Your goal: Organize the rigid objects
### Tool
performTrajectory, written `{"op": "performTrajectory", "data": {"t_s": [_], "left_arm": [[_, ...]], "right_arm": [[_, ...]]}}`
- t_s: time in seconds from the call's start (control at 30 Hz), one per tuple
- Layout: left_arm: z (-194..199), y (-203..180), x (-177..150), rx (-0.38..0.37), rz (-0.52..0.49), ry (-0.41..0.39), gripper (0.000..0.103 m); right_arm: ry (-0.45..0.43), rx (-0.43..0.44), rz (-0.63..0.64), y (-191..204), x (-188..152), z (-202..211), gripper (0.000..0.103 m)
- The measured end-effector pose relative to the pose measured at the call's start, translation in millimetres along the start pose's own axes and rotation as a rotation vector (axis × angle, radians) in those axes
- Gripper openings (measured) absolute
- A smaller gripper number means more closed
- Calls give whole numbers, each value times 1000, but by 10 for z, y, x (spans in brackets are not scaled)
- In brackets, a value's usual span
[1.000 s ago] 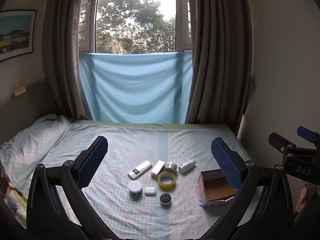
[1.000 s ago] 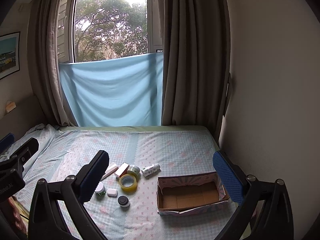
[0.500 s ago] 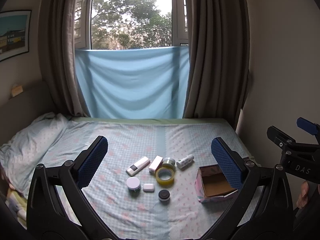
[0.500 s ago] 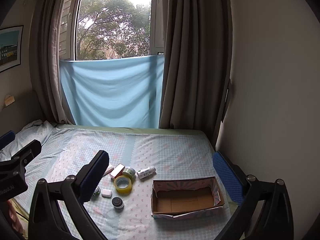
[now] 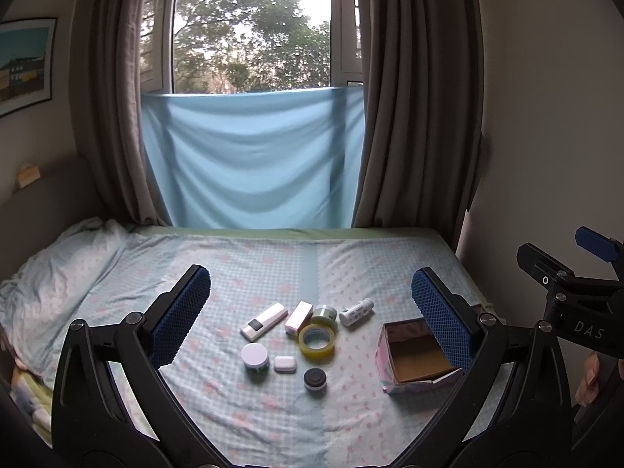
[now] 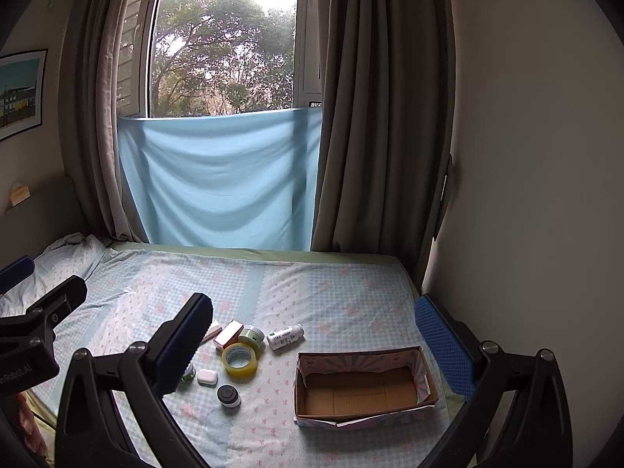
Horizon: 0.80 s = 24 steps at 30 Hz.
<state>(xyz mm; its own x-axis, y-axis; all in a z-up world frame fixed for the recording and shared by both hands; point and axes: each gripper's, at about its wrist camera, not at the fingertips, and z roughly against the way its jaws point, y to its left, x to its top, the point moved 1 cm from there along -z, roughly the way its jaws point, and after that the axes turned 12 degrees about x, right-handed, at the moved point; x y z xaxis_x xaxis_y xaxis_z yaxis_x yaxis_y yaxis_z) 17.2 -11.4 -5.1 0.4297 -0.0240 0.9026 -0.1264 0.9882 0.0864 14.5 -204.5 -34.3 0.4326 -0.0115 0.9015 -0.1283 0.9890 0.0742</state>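
Note:
Small items lie grouped on the bed: a white remote (image 5: 262, 321), a pink box (image 5: 298, 317), a yellow tape roll (image 5: 316, 341) (image 6: 240, 360), a green-lidded jar (image 5: 325, 313) (image 6: 252, 335), a white bottle (image 5: 355, 311) (image 6: 285, 337), a white-lidded jar (image 5: 254, 357), a white earbud case (image 5: 284, 364) (image 6: 206, 377) and a black-lidded jar (image 5: 314, 378) (image 6: 228, 395). To their right stands an empty open cardboard box (image 5: 416, 355) (image 6: 364, 386). My left gripper (image 5: 312, 308) hangs open above the items. My right gripper (image 6: 316, 335) is open too, above the box, holding nothing.
The bed (image 5: 249, 269) has a pale checked sheet, a pillow (image 5: 50, 273) at the left and a wall (image 6: 526, 195) along its right edge. Curtains and a blue cloth (image 5: 249, 163) hang at the window behind. A hand (image 5: 589, 378) shows at the right edge.
Both grippers have risen and tipped back a little, so the items and the box sit lower in both views. Nothing on the bed has moved.

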Motion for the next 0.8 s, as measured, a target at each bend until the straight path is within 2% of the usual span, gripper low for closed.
{"op": "performTrajectory", "data": {"t_s": [0.8], "left_arm": [[14, -74, -20, 10, 9, -2, 102]], "right_arm": [[-12, 18, -2, -79, -2, 17, 103]]}}
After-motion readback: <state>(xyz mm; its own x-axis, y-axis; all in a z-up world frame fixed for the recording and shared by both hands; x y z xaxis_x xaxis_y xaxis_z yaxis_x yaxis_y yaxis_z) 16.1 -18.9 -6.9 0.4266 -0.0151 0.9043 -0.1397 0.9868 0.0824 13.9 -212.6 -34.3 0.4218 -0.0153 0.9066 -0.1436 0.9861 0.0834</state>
